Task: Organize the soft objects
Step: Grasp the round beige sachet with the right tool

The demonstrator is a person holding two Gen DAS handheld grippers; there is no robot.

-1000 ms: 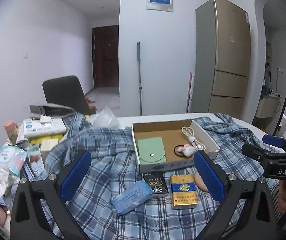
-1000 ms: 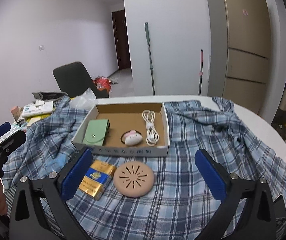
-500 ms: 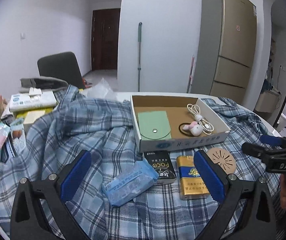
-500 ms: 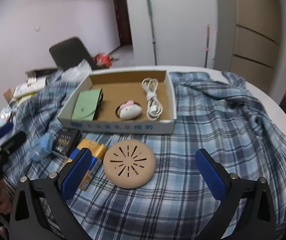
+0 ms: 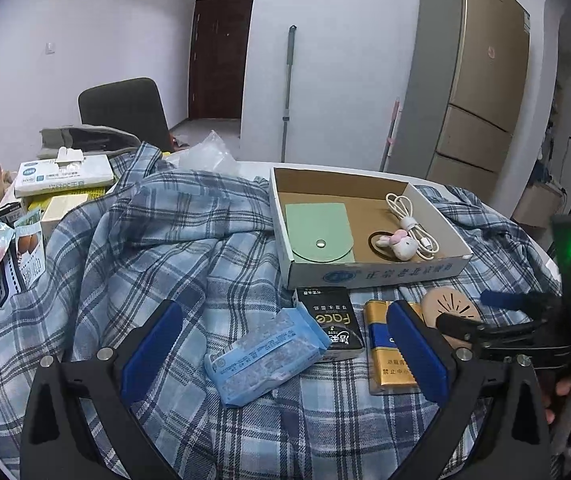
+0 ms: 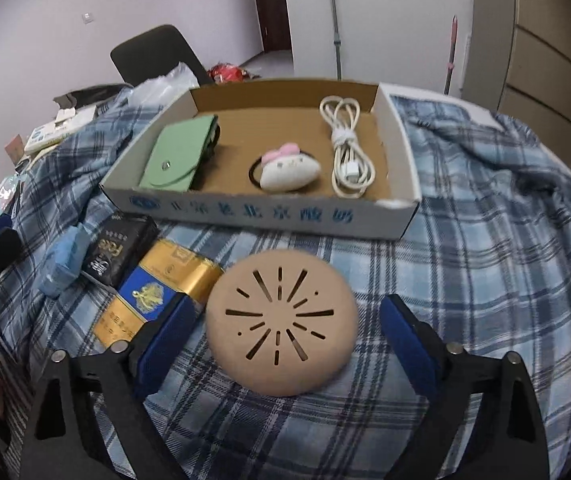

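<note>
A shallow cardboard box (image 5: pixel 373 272) (image 6: pixel 261 212) on a blue plaid cloth (image 5: pixel 157 248) holds a green pouch (image 5: pixel 317 232) (image 6: pixel 177 156), a pink-and-white plush hair tie (image 5: pixel 399 242) (image 6: pixel 289 168) and a white cable (image 5: pixel 409 216) (image 6: pixel 347 148). In front lie a blue tissue pack (image 5: pixel 265 356) (image 6: pixel 61 260), a black pack (image 5: pixel 333 322) (image 6: pixel 119 250), a gold box (image 5: pixel 389 352) (image 6: pixel 157 292) and a round tan pad (image 6: pixel 281 322) (image 5: pixel 451 308). My left gripper (image 5: pixel 285 350) is open above the tissue pack. My right gripper (image 6: pixel 285 340) is open around the tan pad.
Snack packets, tissue boxes and books (image 5: pixel 61 180) crowd the table's left side. A clear plastic bag (image 5: pixel 205 156) lies behind the cloth. A dark chair (image 5: pixel 125 108) stands behind the table, a fridge (image 5: pixel 477 80) and a mop (image 5: pixel 287 92) by the far wall.
Both grippers have come lower and closer to the items in front of the box. The right gripper's fingers now sit either side of the tan pad.
</note>
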